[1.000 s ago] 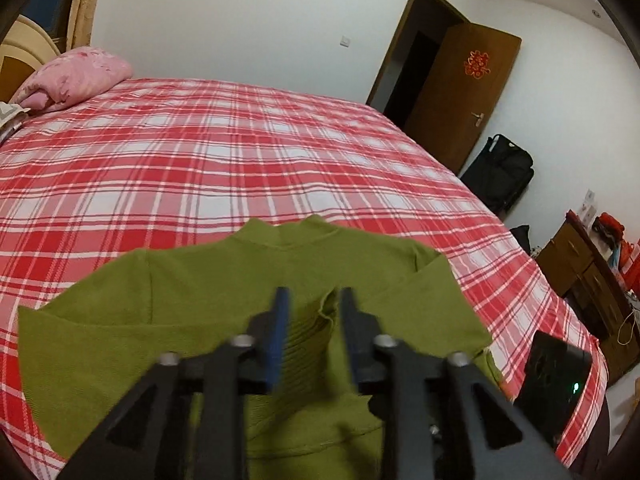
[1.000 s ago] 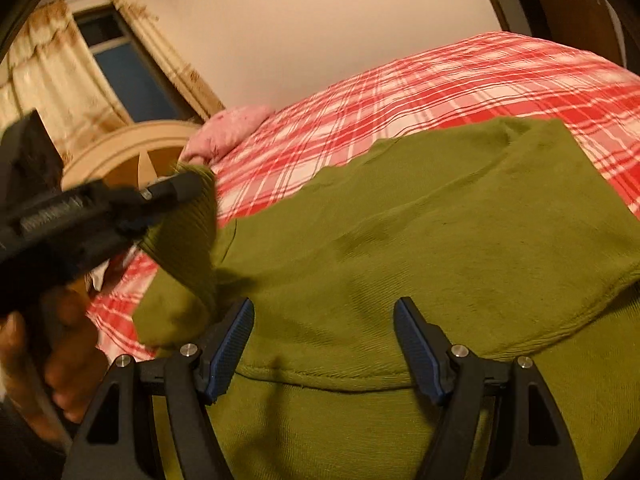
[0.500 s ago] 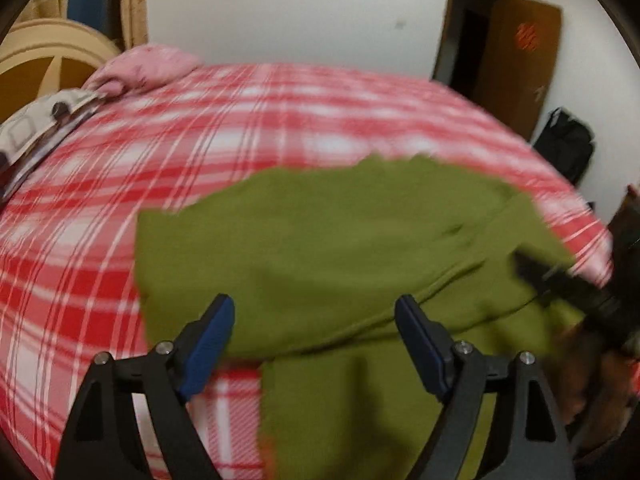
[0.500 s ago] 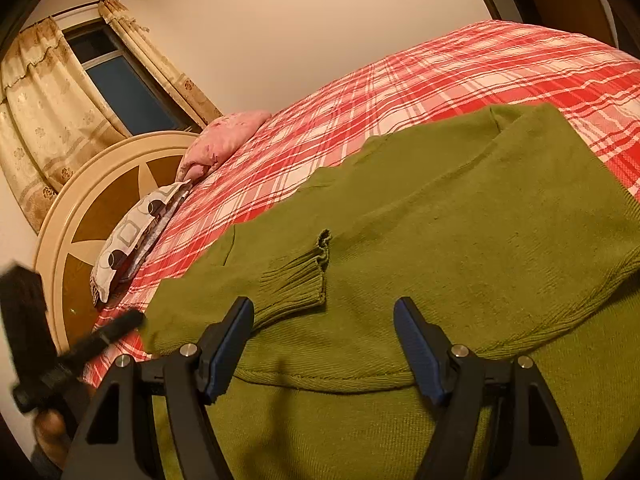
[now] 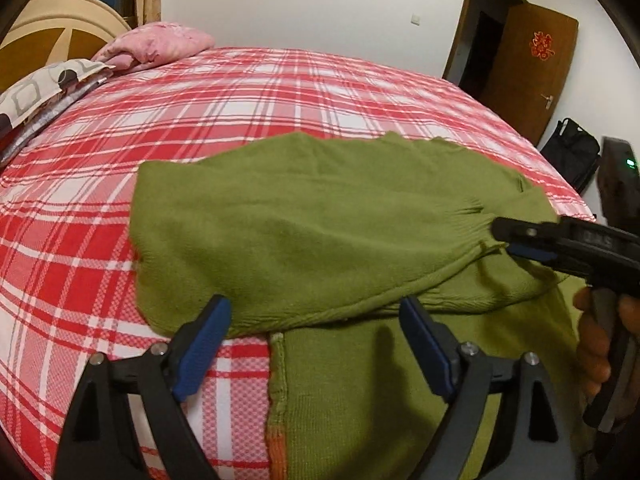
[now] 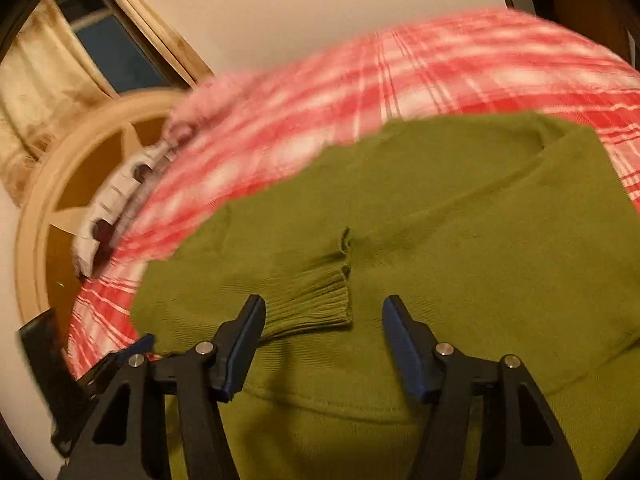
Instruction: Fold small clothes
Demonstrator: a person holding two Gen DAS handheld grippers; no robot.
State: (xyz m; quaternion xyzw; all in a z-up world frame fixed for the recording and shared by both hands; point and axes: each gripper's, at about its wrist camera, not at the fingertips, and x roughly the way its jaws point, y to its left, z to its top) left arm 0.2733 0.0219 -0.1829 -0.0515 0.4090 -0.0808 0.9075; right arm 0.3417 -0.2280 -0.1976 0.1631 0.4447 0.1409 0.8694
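Sweater: a green knit sweater [image 5: 320, 232] lay on the bed [image 5: 248, 92], near its foot edge, with one sleeve folded across the body.
Cuff: the ribbed cuff [image 6: 316, 300] of that sleeve rested on the sweater's chest, just ahead of the right gripper.
Left gripper: the left gripper [image 5: 316, 348] had its blue-padded fingers spread wide, holding nothing, above the sweater's lower left edge where green knit met the bedspread.
Right gripper: the right gripper [image 6: 324, 340] likewise stood spread and empty over the sweater; in the left wrist view it appeared at the sweater's right side [image 5: 532, 240], its tip close to the gathered knit there, with contact not discernible.
Bedspread: red-and-white plaid, surrounding the sweater on the far and left sides.
Pillow: a pink pillow [image 5: 156, 44] lay at the head of the bed, well apart from the sweater.
Door: a brown door [image 5: 532, 68] stood open beyond the bed's far right corner.
Image quality: the right wrist view was motion-blurred away from the sweater.
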